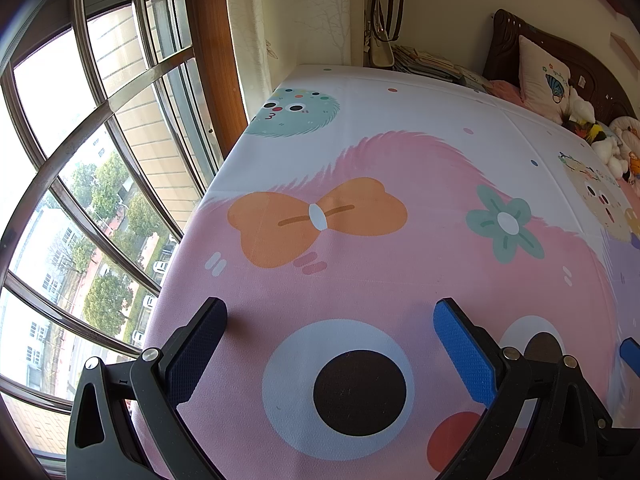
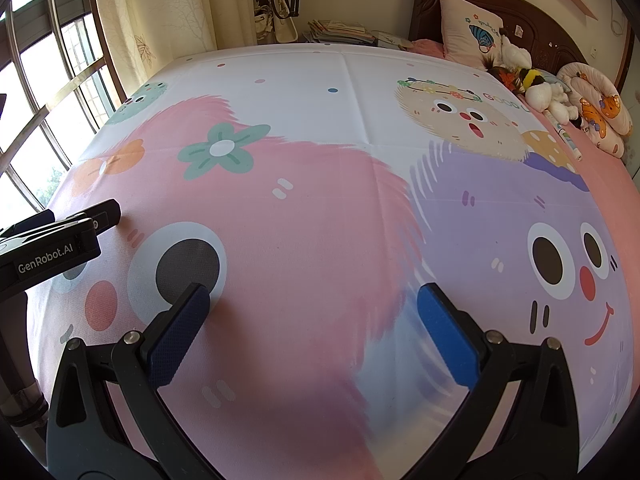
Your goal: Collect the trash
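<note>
Fingers of left gripper (image 1: 330,310) and right gripper (image 2: 314,294) wide apart, empty, above cartoon-print bedspread (image 2: 320,208).

bed (image 2: 320,92) centre | window (image 1: 80,160) left | pillow (image 2: 468,28), plush toys (image 2: 536,84) at headboard (image 2: 532,20), far right

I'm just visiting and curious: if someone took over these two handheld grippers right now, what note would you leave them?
Left gripper: open, holding nothing, over the bedspread.
Right gripper: open, holding nothing, beside it.
Trash: none plain in either view. A pen-like item lies beside the plush toys by the pillow; books are stacked past the far edge.
Done: nothing shows as collected.
Left: find the trash, then pick it up.
</note>
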### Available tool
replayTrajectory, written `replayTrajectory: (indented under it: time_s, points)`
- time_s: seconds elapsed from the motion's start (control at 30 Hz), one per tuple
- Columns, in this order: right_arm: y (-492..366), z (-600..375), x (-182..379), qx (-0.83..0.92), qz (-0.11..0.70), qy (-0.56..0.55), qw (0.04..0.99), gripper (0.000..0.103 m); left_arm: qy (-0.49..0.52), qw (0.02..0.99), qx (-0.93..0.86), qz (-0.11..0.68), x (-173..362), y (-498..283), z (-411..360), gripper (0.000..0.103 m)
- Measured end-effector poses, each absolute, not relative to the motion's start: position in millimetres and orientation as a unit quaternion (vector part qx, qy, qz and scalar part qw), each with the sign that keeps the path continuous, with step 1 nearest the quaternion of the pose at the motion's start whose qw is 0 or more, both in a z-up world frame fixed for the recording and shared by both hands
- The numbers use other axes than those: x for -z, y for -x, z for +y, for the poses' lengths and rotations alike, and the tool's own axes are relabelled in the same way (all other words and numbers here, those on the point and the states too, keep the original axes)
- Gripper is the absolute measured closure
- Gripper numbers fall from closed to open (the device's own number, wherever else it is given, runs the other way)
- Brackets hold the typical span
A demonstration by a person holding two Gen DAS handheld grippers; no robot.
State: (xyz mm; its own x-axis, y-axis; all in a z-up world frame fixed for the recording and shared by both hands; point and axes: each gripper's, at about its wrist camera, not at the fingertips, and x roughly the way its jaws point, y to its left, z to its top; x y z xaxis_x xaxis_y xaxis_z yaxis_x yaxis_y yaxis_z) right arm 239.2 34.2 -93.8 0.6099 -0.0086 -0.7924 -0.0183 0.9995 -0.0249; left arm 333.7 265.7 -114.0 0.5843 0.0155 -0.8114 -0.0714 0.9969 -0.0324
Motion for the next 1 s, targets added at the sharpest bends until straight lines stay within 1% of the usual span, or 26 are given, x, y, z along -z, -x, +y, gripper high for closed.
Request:
replayTrajectory:
  time_s: [1.0]
  points:
    - [-239.5,34.2,93.4,-0.003,0.442,0.015,0.897,0.0,0.031,0.89,-0.024,0.455,113.6,-333.4,265.6,0.001]
